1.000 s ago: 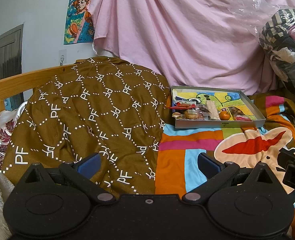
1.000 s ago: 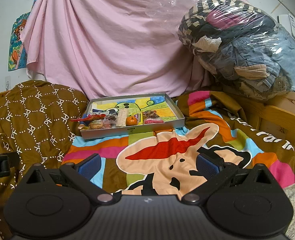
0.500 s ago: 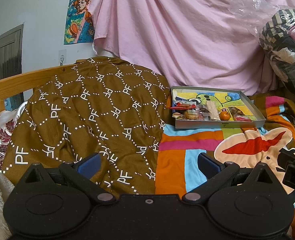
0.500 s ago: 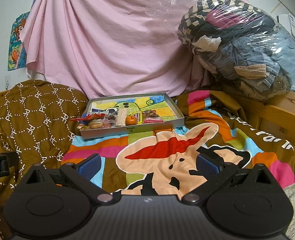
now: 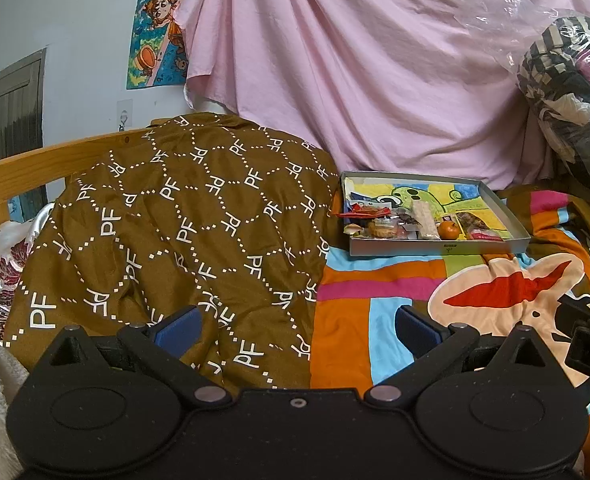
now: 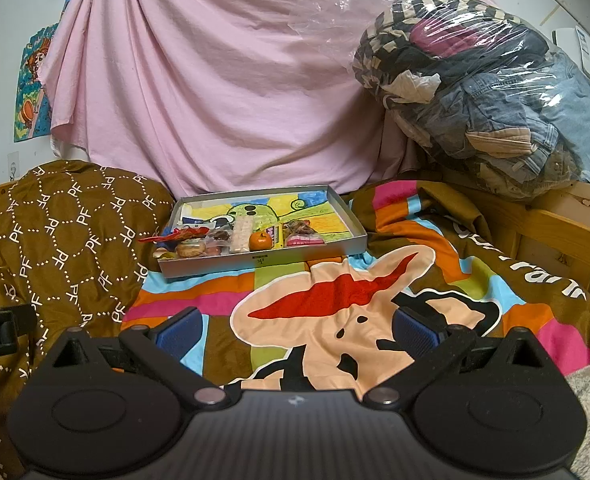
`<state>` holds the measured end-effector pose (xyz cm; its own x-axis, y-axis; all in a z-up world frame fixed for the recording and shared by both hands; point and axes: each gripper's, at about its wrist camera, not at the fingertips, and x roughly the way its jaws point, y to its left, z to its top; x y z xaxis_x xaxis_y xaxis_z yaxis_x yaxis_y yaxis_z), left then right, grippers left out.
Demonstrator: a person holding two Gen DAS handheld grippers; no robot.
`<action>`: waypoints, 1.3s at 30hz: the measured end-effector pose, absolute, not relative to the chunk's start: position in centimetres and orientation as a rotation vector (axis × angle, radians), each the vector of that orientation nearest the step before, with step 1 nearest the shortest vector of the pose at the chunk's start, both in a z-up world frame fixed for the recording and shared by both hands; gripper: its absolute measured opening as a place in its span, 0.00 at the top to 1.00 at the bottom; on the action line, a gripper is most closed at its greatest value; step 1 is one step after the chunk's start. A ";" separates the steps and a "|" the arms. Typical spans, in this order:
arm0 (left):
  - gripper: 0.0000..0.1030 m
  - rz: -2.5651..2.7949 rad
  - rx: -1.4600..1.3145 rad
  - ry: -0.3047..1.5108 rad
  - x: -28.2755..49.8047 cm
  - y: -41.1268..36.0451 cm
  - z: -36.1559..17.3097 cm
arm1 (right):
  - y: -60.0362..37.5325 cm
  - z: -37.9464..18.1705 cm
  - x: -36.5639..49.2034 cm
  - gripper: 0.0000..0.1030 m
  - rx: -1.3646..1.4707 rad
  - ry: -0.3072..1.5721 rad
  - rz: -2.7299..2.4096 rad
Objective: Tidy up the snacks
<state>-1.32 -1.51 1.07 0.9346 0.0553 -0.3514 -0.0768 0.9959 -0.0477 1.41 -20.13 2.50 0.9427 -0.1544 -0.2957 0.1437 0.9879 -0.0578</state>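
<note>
Holding both tools low over the bedspread, well short of the work. I am reading the left gripper (image 5: 295, 326) as spread wide with nothing between its blue pads, and the right gripper (image 6: 297, 328) likewise spread and empty.

The snacks are sitting in a shallow grey tray (image 6: 263, 260) on the colourful blanket (image 6: 335, 300), far ahead of both tools. They are bunched along the tray's near edge: a red wrapper (image 6: 175, 235) at left, a cookie (image 6: 191, 248), a pale bar (image 6: 242, 232), a small orange (image 6: 260, 240), a pink packet (image 6: 305, 241) at right.

From the left tool the tray (image 5: 439, 246) is lying far and to the right; from the right tool it is lying ahead, slightly left. I am judging the right hand nearer. The tray's long axis is running left to right.
</note>
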 end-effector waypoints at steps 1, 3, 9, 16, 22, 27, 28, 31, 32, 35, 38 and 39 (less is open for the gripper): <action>0.01 0.067 -0.060 0.358 -1.4 -1.5 1.1 | -20.1 2.6 1.5 0.00 -0.035 0.304 -0.152; 0.01 0.065 -0.059 0.359 -1.3 -1.4 1.2 | -20.2 2.5 1.4 0.00 -0.035 0.305 -0.152; 0.01 0.066 -0.050 0.361 -1.2 -1.5 1.2 | -20.2 2.4 1.4 0.00 -0.035 0.307 -0.152; 0.01 0.080 -0.006 0.401 -1.0 -1.9 1.2 | -20.2 2.3 1.4 0.00 -0.036 0.310 -0.153; 0.01 0.090 -0.022 0.425 -0.8 -1.8 1.2 | -20.1 2.2 1.4 0.00 -0.039 0.314 -0.153; 0.01 0.091 -0.019 0.440 -0.7 -1.8 1.1 | -20.0 2.3 1.4 0.00 -0.043 0.321 -0.153; 0.01 0.092 -0.016 0.440 -0.7 -1.9 1.1 | -20.0 2.4 1.5 0.00 -0.044 0.322 -0.153; 0.01 0.092 -0.011 0.442 -0.7 -2.0 1.1 | -20.0 2.4 1.6 0.00 -0.046 0.325 -0.153; 0.01 0.092 -0.010 0.447 -0.7 -2.0 1.1 | -20.0 2.4 1.5 0.00 -0.046 0.327 -0.153; 0.01 0.095 -0.015 0.453 -0.5 -1.9 1.1 | -20.0 2.4 1.6 0.00 -0.047 0.330 -0.153; 0.01 0.099 -0.023 0.454 -0.5 -1.9 1.1 | -20.0 2.4 1.6 0.00 -0.047 0.330 -0.153; 0.01 0.101 -0.024 0.456 -0.5 -1.9 1.1 | -20.0 2.4 1.5 0.00 -0.047 0.331 -0.153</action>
